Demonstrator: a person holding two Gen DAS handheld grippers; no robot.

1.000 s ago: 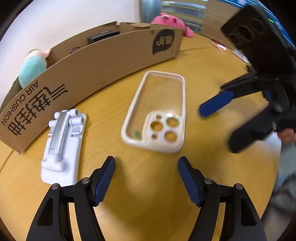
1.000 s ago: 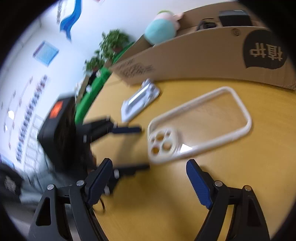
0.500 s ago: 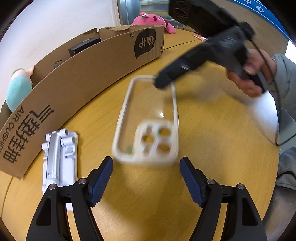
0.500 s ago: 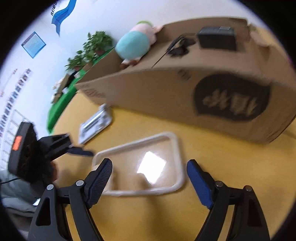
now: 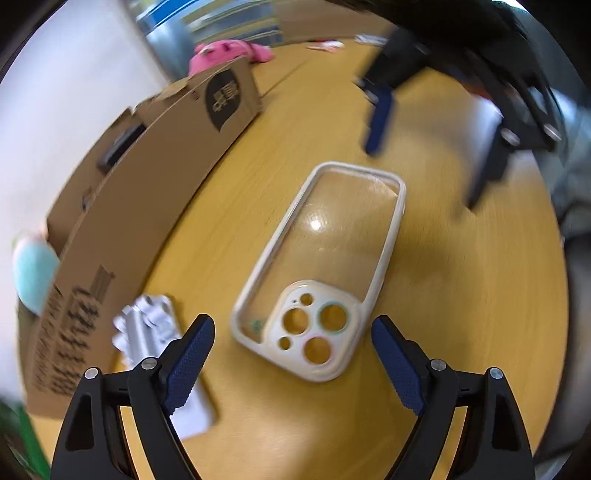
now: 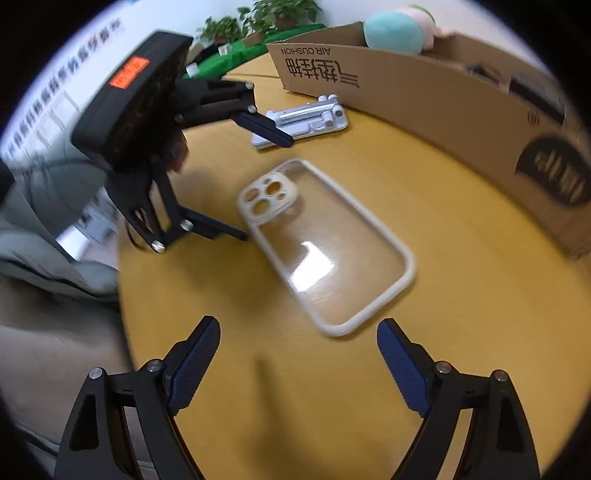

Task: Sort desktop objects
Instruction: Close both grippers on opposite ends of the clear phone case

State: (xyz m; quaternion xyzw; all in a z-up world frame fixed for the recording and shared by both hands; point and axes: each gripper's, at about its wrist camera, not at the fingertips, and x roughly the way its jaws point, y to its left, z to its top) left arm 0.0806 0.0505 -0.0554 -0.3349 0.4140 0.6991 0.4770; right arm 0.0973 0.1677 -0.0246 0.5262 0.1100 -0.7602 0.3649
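While both tools hover over the round wooden table, a clear phone case with a cream rim lies flat on it, between the two. The left gripper is spread wide with nothing between its blue pads, its tips near the case's camera-cutout end. The right gripper faces it from the opposite side, also gaping and empty, set back a little from the case's plain end. Beside the case lies a white folding phone stand, close to a long cardboard box that holds a teal plush toy. A pink plush lies beyond the box.
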